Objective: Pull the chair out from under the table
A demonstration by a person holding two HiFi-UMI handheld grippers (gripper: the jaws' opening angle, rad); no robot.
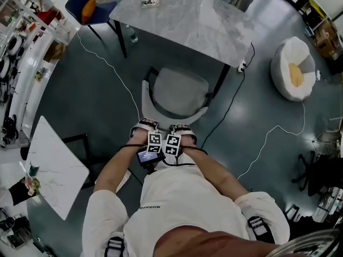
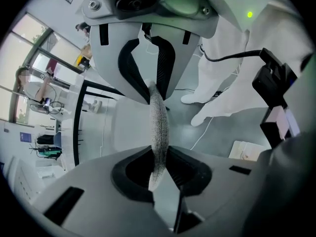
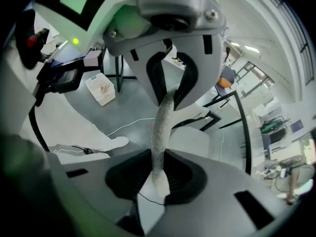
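The chair (image 1: pixel 179 92) has a grey seat and a curved pale backrest (image 1: pixel 172 116). It stands on the floor just in front of the grey marble table (image 1: pixel 187 20), its front under the table's near edge. My left gripper (image 1: pixel 144 126) and right gripper (image 1: pixel 184 128) sit side by side on the top rim of the backrest, pointing steeply down. In the left gripper view the speckled backrest rim (image 2: pixel 159 113) runs between the jaws of the left gripper (image 2: pixel 157 130), pinched. In the right gripper view the rim (image 3: pixel 163 117) is likewise clamped by the right gripper (image 3: pixel 162 132).
A black table leg (image 1: pixel 119 36) and another (image 1: pixel 221 82) flank the chair. A white cable (image 1: pixel 110 66) and a black cable (image 1: pixel 228 108) trail across the floor. A white beanbag (image 1: pixel 293 68) lies at right, a small marble table (image 1: pixel 53 167) at left, a blue chair (image 1: pixel 88 7) behind.
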